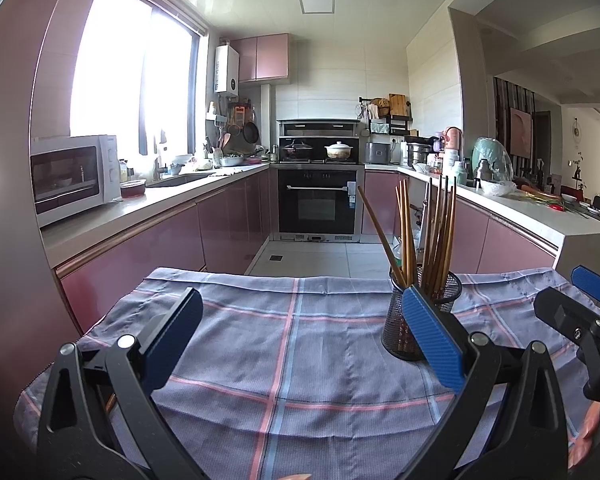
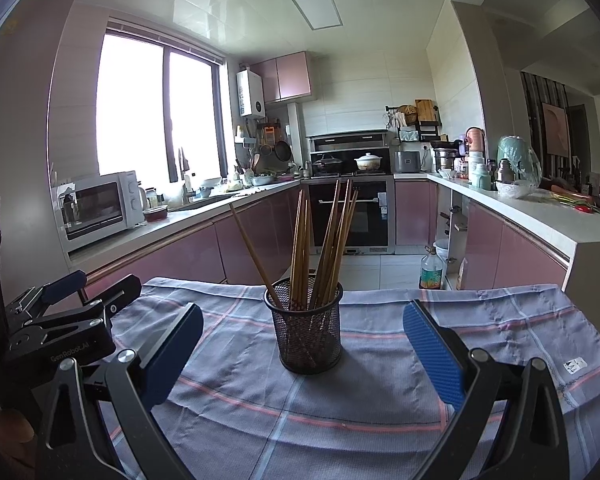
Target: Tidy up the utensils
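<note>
A black mesh cup (image 2: 308, 332) stands upright on the checked cloth (image 2: 380, 400) and holds several brown wooden chopsticks (image 2: 328, 240). In the right wrist view the cup sits ahead, centred between my right gripper's (image 2: 300, 340) wide-open blue pads (image 2: 432, 356), apart from both. In the left wrist view the mesh cup (image 1: 404, 328) with its chopsticks (image 1: 436, 240) stands just behind the right pad (image 1: 432, 336) of my left gripper (image 1: 300, 336), which is open and empty. The right gripper (image 1: 576, 304) shows at that view's right edge; the left gripper (image 2: 84, 292) shows at the other view's left edge.
The cloth covers a small table (image 1: 260, 360) whose far edge (image 1: 300, 276) drops to the kitchen floor. Pink cabinets and counters run along both sides, with a microwave (image 1: 72, 176) on the left, an oven (image 1: 318, 200) at the back, and a bottle (image 2: 431, 270) on the floor.
</note>
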`<action>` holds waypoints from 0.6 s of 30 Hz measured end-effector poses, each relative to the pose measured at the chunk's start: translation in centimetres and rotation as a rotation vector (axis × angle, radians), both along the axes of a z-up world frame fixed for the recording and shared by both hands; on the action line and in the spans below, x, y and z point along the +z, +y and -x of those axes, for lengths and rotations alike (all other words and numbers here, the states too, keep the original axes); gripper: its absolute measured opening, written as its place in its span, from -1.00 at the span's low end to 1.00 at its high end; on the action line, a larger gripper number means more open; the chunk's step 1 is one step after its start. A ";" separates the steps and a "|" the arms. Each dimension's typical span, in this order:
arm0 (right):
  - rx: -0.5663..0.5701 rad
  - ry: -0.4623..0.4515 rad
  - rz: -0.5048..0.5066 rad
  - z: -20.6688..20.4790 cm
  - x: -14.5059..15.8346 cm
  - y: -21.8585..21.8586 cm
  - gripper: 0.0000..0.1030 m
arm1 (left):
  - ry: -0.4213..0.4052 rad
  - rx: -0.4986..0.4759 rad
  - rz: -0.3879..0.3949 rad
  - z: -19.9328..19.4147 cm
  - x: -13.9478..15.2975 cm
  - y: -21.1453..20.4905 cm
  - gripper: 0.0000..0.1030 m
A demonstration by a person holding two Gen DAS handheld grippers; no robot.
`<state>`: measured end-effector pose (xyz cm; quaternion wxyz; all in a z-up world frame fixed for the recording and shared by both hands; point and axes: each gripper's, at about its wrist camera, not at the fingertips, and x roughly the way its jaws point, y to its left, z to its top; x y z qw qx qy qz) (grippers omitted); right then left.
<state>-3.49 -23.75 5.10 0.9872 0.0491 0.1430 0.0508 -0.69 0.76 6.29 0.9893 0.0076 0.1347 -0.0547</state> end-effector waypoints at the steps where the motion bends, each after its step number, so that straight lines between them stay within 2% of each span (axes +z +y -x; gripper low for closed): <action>1: -0.001 0.000 -0.001 0.0 0.0 0.0 0.88 | 0.000 0.000 0.001 0.0 0.0 -0.1 0.91; 18: 0.003 0.009 -0.004 0.0 -0.3 -0.1 0.88 | 0.006 -0.003 -0.018 -0.3 -0.4 -0.2 0.91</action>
